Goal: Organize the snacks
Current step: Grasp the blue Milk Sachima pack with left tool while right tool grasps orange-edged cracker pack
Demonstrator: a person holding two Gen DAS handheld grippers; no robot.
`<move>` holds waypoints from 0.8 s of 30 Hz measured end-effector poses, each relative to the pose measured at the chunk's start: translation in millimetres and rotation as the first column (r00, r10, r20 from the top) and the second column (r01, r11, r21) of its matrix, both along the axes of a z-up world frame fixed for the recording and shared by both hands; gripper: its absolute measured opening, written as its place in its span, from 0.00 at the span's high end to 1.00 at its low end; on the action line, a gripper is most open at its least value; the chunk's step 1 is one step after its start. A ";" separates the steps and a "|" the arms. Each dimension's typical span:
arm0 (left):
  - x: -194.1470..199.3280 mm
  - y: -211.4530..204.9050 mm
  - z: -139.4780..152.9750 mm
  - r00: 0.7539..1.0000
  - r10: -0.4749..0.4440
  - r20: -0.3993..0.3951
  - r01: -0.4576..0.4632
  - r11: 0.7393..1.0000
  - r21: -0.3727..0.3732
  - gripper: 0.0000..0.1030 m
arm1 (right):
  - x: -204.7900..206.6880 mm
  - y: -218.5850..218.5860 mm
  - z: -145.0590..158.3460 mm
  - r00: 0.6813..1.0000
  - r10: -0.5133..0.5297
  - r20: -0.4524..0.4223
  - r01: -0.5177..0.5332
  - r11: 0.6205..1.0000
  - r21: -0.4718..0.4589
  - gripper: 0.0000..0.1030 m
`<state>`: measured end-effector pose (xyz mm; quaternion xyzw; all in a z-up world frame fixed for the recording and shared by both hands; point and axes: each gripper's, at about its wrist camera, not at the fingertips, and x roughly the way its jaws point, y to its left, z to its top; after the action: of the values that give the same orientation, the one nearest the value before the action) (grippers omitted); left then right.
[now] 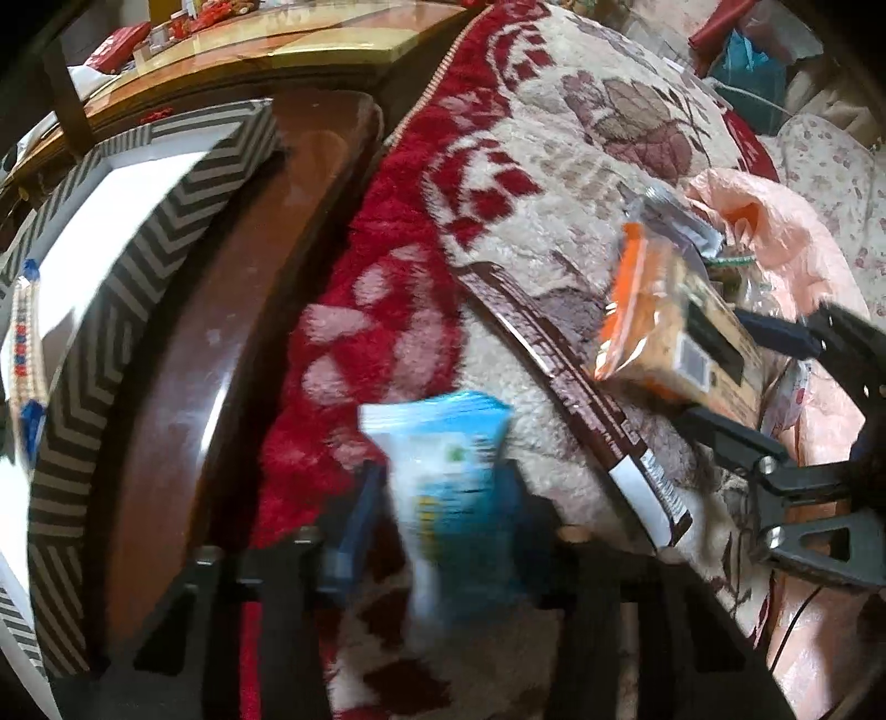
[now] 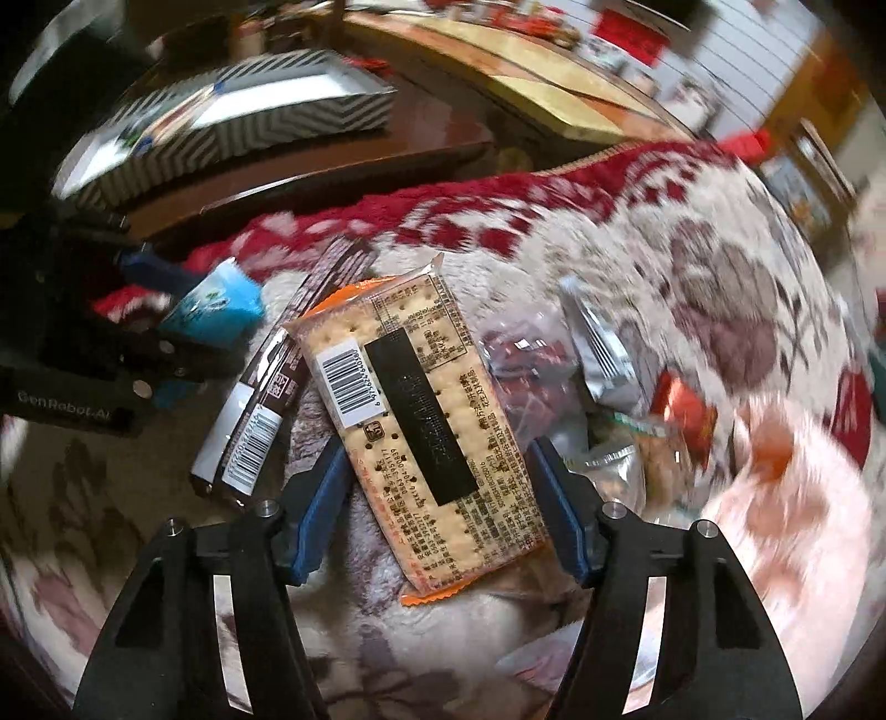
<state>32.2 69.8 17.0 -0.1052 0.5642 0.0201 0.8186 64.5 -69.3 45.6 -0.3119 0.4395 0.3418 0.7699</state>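
My left gripper (image 1: 437, 498) is shut on a blue and white snack packet (image 1: 443, 459), which stands up between its blue pads over the red and cream blanket (image 1: 498, 183). In the right wrist view the same packet (image 2: 221, 310) sticks out of that gripper at the left. My right gripper (image 2: 443, 487) has its pads against both long edges of a clear cracker pack (image 2: 415, 421) with orange ends, barcode side up. In the left wrist view the cracker pack (image 1: 664, 315) sits tilted in the right gripper (image 1: 742, 382). A long brown chocolate bar (image 2: 266, 399) lies beside it on the blanket.
A chevron-striped box (image 1: 138, 249) with a white inside stands on a dark wooden surface (image 1: 221, 360) left of the blanket. A pink plastic bag (image 1: 775, 232) and several loose snack packets (image 2: 609, 360) lie to the right. A cluttered table (image 1: 277, 50) lies beyond.
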 end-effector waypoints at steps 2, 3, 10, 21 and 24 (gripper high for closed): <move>-2.2 4.1 2.0 1.000 0.001 0.002 -0.001 1.000 -0.010 0.68 | 0.5 -5.7 4.2 0.998 -0.064 -0.029 0.065 0.997 0.052 0.40; -3.4 4.6 3.0 1.000 0.001 0.005 -0.001 1.000 -0.008 0.68 | 0.4 -8.4 6.5 0.995 -0.089 -0.044 0.092 0.993 0.079 0.45; -14.1 4.4 6.1 1.000 -0.012 0.018 0.012 1.000 -0.020 0.69 | -10.7 -18.3 6.7 0.978 -0.190 -0.085 0.200 0.970 0.136 0.46; -26.4 18.6 33.4 0.997 0.005 0.076 -0.005 1.000 0.002 0.69 | -30.1 -27.5 31.6 0.962 -0.254 -0.101 0.271 0.931 0.244 0.46; -29.0 23.5 43.6 0.995 0.007 0.100 -0.010 1.000 0.030 0.69 | -34.8 -20.4 36.2 0.959 -0.259 -0.113 0.281 0.919 0.276 0.46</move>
<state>3.2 93.4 60.6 -0.0962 0.5219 0.0267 0.8471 29.7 -89.7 81.8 -0.1192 0.4519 0.3043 0.8301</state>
